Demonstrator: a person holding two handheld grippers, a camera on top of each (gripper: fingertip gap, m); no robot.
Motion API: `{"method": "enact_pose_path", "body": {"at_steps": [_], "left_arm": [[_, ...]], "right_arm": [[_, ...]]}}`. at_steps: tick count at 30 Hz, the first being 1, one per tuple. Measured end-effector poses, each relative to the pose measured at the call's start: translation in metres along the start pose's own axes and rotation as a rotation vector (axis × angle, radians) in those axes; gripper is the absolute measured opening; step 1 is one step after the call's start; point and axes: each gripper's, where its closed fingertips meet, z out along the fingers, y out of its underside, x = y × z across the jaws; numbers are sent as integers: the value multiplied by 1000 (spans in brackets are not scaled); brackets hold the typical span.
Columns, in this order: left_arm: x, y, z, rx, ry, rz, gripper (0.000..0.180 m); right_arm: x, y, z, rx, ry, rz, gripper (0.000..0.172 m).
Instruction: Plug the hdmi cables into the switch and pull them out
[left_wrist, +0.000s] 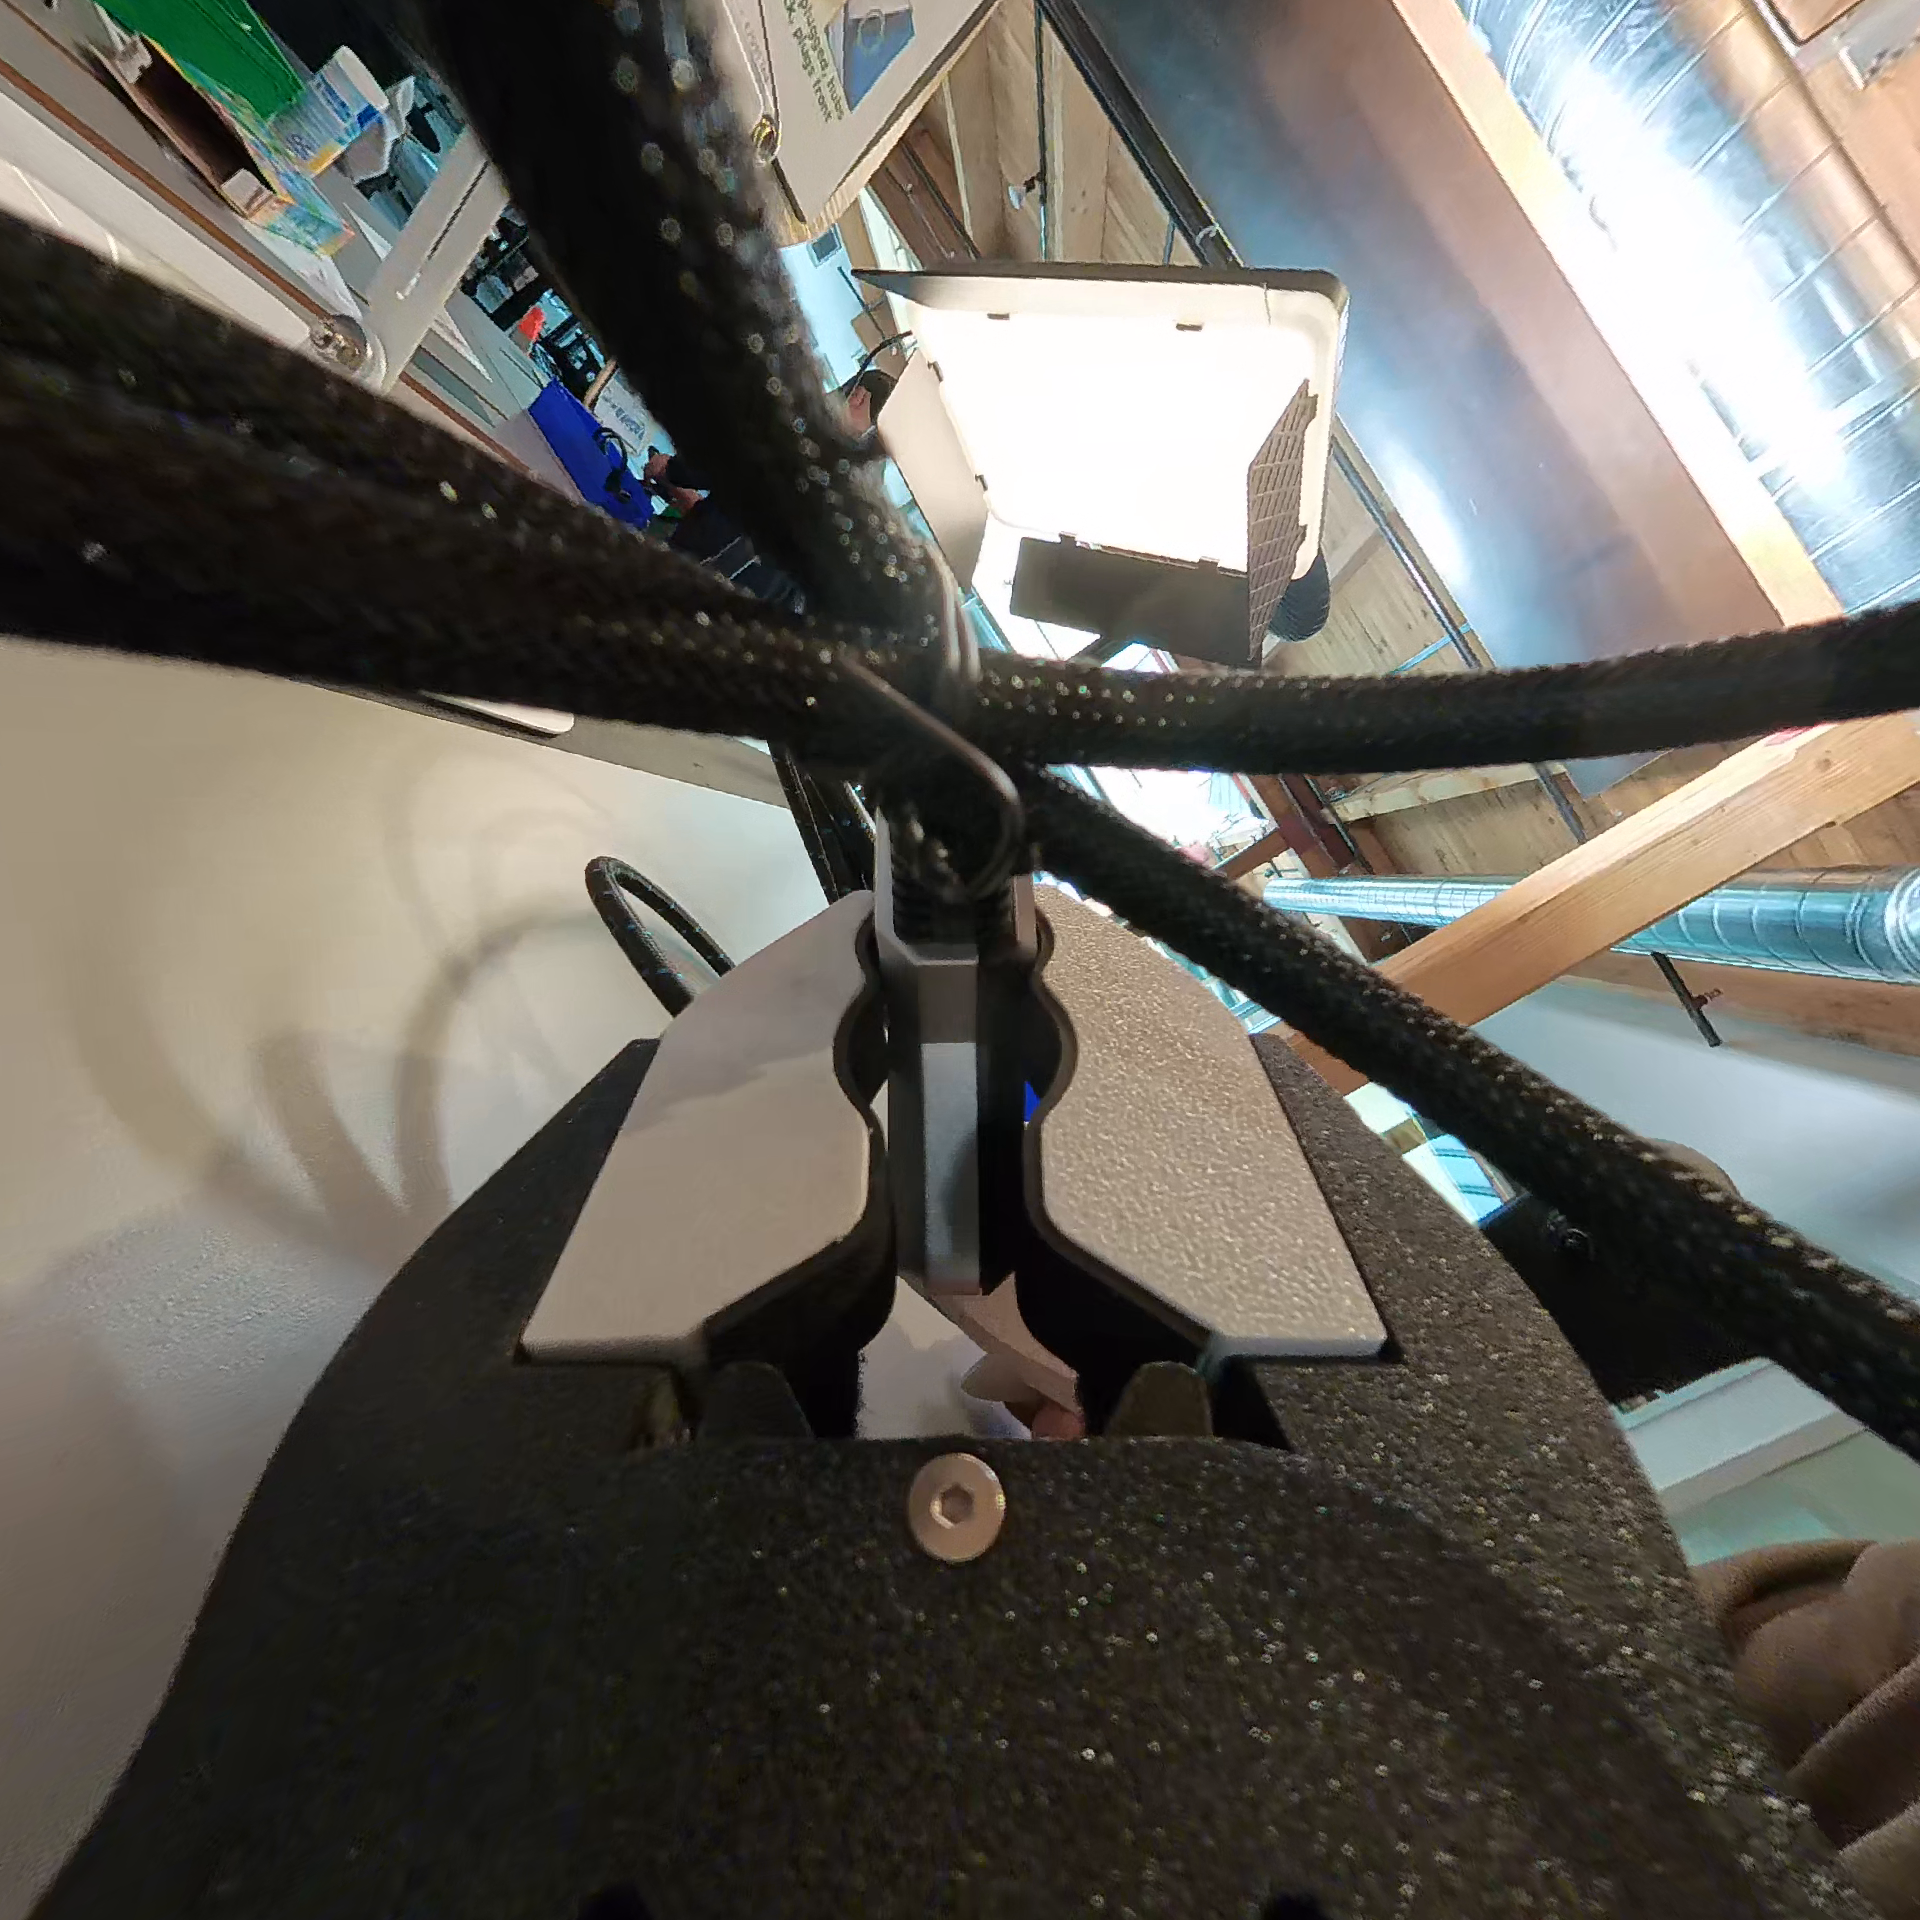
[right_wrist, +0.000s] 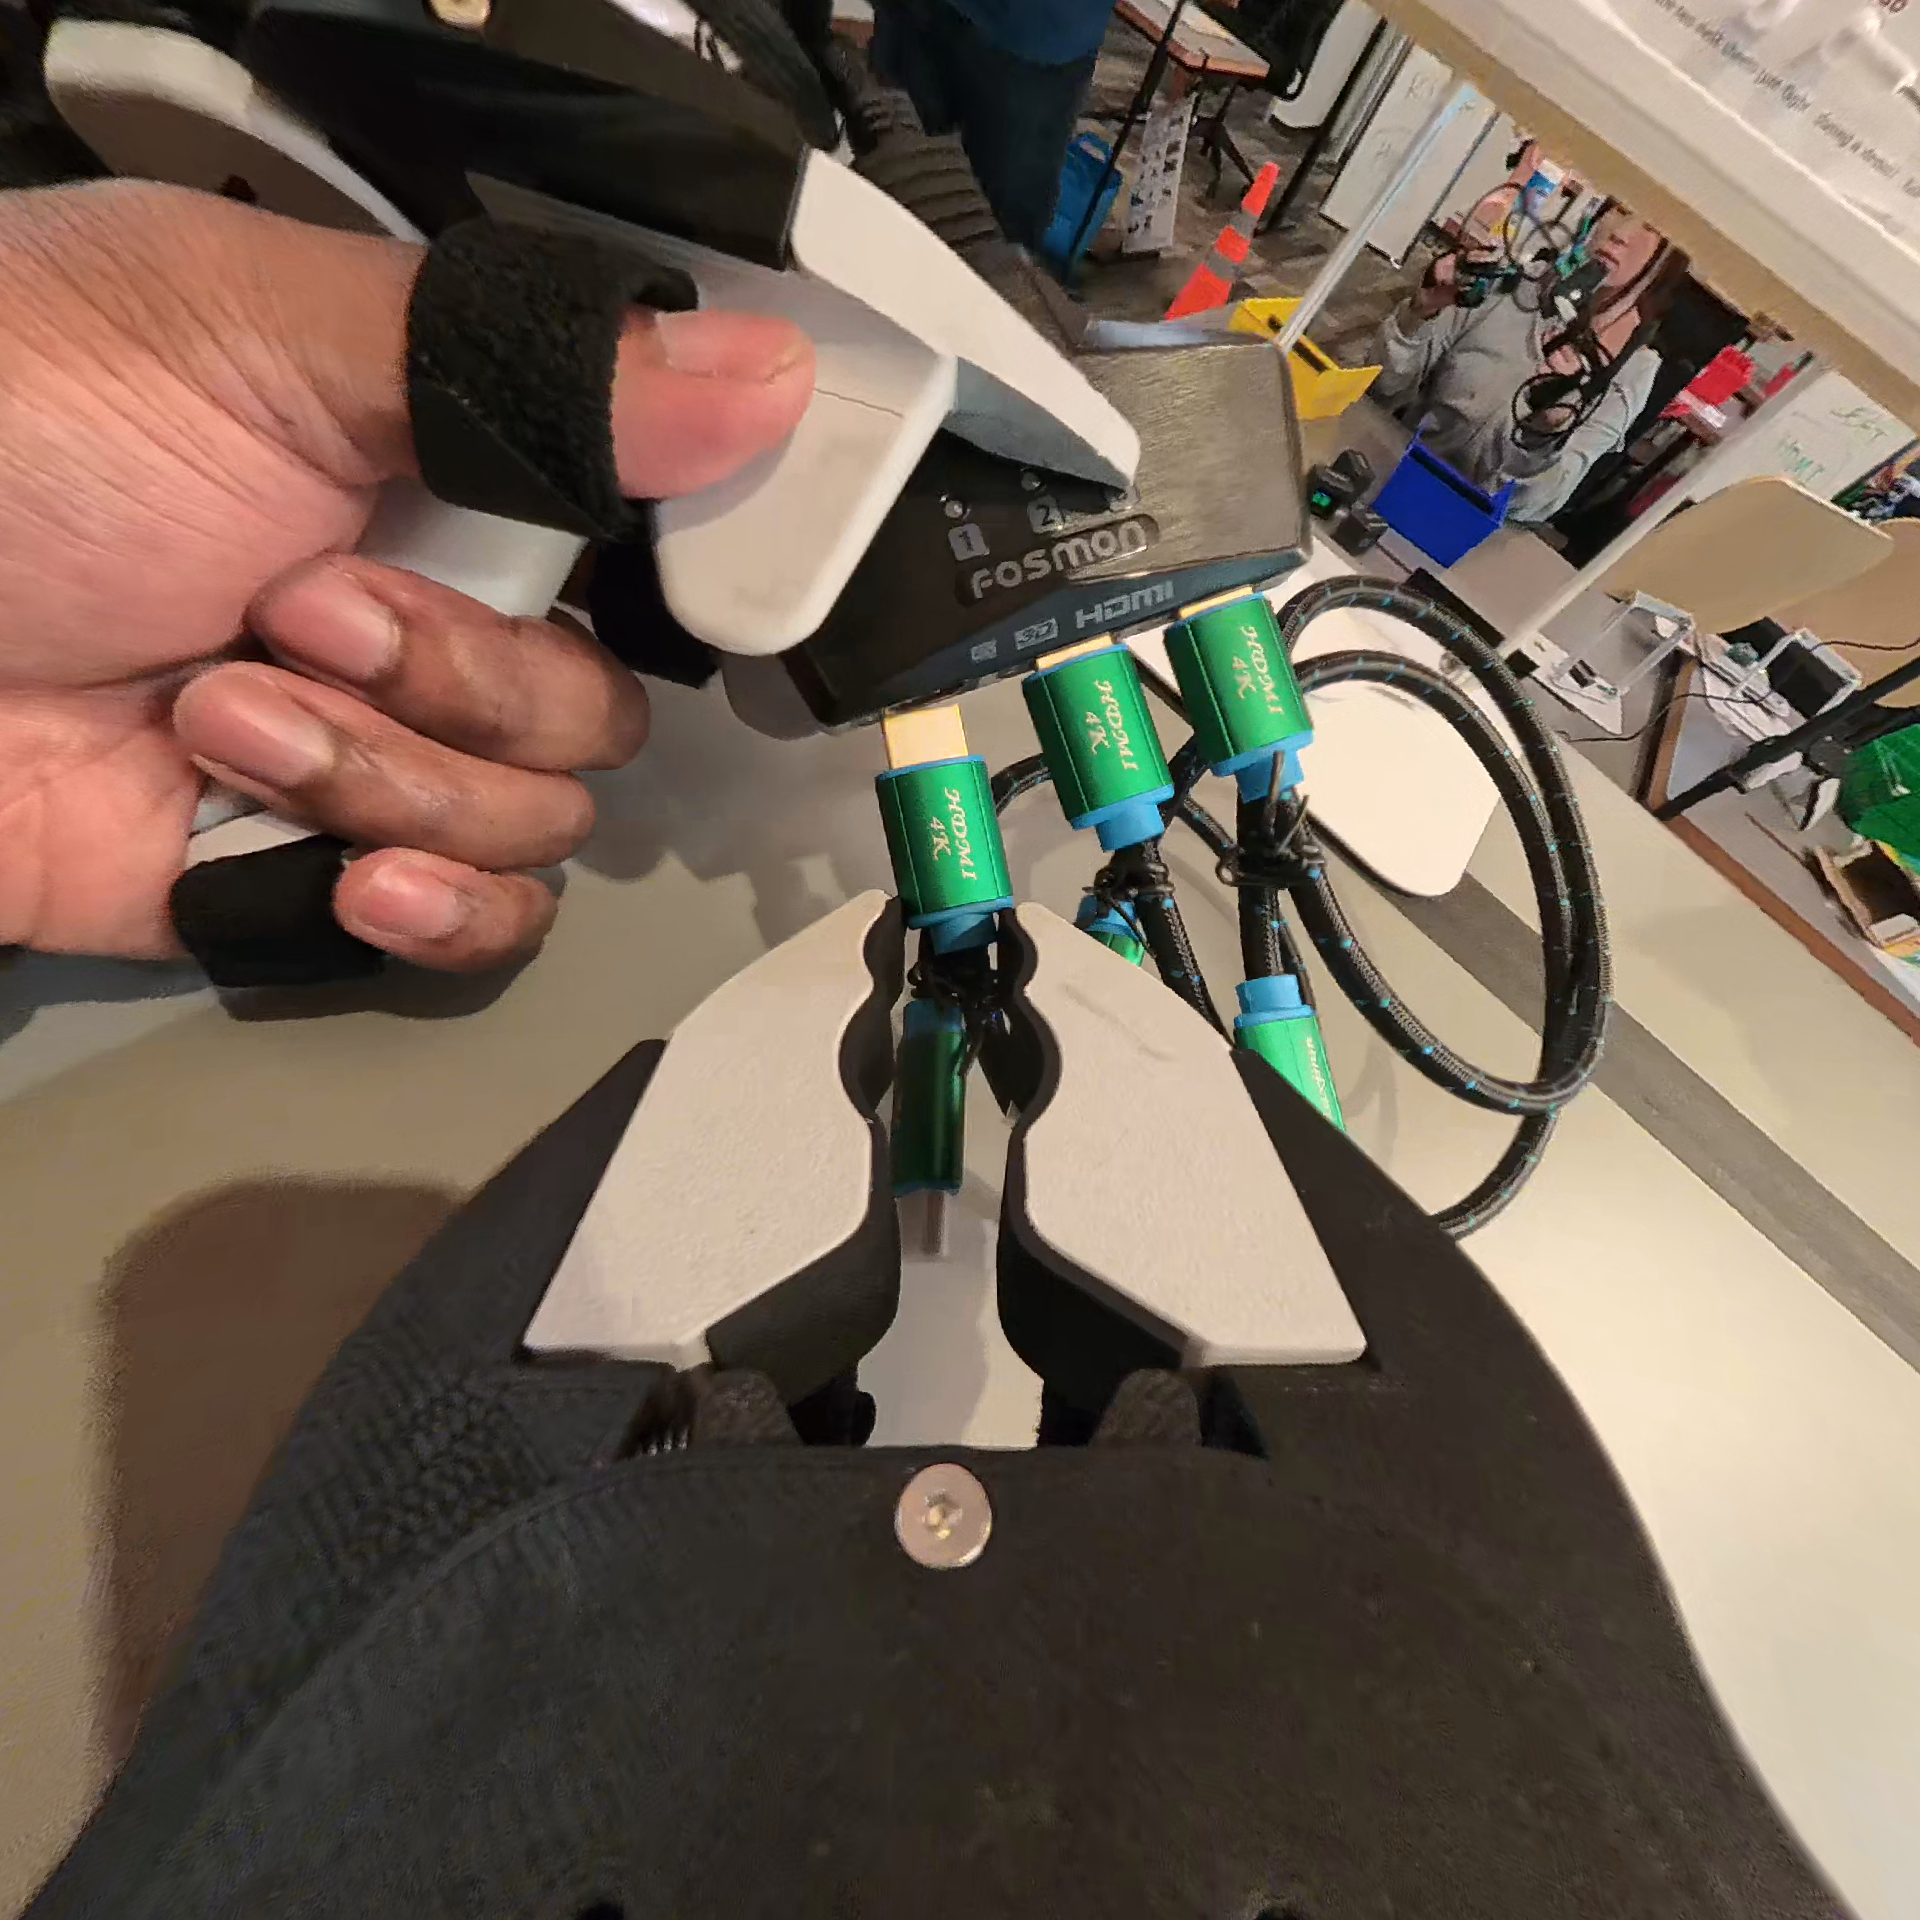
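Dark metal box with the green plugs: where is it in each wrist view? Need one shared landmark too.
Left wrist view: dark metal box at lower centre, seen edge-on, clamped between the fingers of the left hand-held gripper.
Right wrist view: upper centre, broad face showing, green plugs along its lower edge.
Shared landmark: black braided cables, crossing above the box in the left view, looping right of it in the right view.

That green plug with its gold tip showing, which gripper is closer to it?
Right. The right gripper is clamped on the cable just behind the green plug. The left gripper grips the black box just above the plug's tip.
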Motion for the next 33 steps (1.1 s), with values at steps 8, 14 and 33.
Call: {"method": "enact_pose_path", "body": {"at_steps": [8,14,33], "left_arm": [[0,-1,-1,7,1,0,22],[1,-2,-2,12,22,-18,22],[2,-1,-4,2,56,-62,23]], "right_arm": [[0,-3,-1,9,6,-22,16],[-1,-6,-1,40,-38,56,16],[1,-6,2,37,16,-22,16]]}}
